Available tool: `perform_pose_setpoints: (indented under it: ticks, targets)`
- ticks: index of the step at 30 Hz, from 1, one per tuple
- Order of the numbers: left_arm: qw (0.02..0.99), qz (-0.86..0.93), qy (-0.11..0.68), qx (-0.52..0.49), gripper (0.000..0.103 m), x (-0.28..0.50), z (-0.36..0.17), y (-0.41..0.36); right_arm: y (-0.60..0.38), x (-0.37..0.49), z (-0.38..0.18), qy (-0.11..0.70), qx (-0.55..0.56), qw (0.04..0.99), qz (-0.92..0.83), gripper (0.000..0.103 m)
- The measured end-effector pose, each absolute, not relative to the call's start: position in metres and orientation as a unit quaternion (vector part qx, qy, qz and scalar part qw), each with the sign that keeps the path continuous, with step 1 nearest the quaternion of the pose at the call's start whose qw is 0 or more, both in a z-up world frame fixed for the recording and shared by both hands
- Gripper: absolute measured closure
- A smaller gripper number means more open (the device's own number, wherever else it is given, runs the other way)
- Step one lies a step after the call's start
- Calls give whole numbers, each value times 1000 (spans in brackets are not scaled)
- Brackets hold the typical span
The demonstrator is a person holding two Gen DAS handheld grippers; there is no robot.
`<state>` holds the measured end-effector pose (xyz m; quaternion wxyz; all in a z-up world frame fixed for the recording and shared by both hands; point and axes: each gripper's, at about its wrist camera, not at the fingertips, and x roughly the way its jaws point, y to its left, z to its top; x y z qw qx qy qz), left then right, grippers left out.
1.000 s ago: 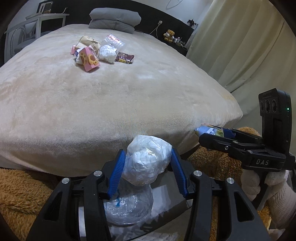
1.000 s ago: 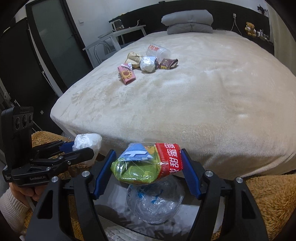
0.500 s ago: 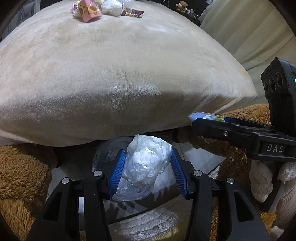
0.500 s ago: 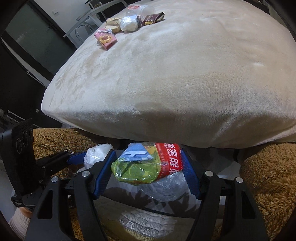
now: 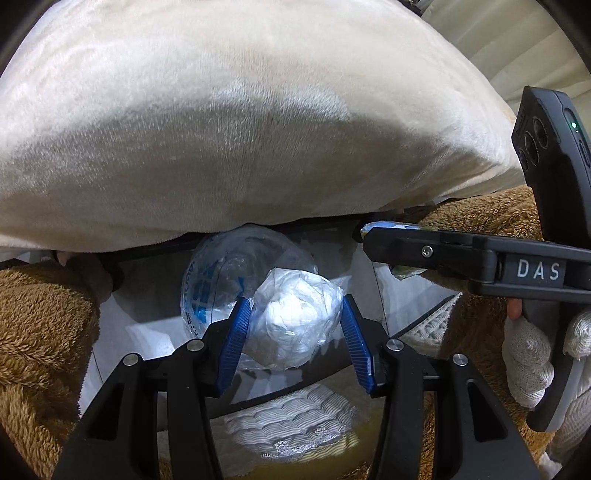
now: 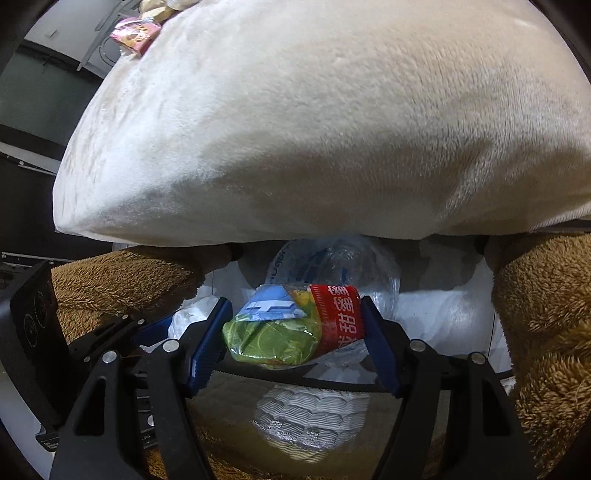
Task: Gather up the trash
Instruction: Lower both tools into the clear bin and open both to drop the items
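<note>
We've got both tongs loaded right now. The left tongs (image 5: 293, 325) are pinching a white wad of plastic wrap (image 5: 295, 317) between the blue pads (image 5: 236, 343), and the wad sits dead center in the left wrist view. Behind it, toward 11 o'clock, lies a crumpled clear bottle (image 5: 229, 273) with blue print, inside a bin lined with a white bag (image 5: 147, 332).

The right tongs (image 6: 293, 332) are clamped on a snack packet (image 6: 291, 325), green and blue with a red band of characters. It's squeezed sideways between the pads, hanging over that same bin, with the clear bottle (image 6: 332, 262) just past it at 12 o'clock. In the left wrist view, the right tongs (image 5: 373, 236) poke in from 3 o'clock, with a gloved hand (image 5: 532, 354) on the handle lower down.

The bed (image 6: 314, 129), covered in a cream blanket, fills the whole top half of both views. Up at 10 o'clock in the right wrist view, a pink wrapper (image 6: 135, 31) lies on the bed, with more bits beside it that are too small for us to tell. Brown fuzzy fabric (image 6: 546, 314) flanks the bin at 3 and 9 o'clock.
</note>
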<state>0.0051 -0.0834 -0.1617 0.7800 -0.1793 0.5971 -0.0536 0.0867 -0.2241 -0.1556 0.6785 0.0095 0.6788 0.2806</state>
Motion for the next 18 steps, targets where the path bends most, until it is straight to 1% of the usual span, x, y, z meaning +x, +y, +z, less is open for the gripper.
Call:
perform_pose_setpoints:
  ticks: [8,18]
  targets:
    - [753,-48,633,-171,54,10,-173,-88,-218,91,-164,700,0,662,267,34]
    - [743,-38,646,-169,53,9,-179,-87,-216,89,-172,710,-3,654,260,33]
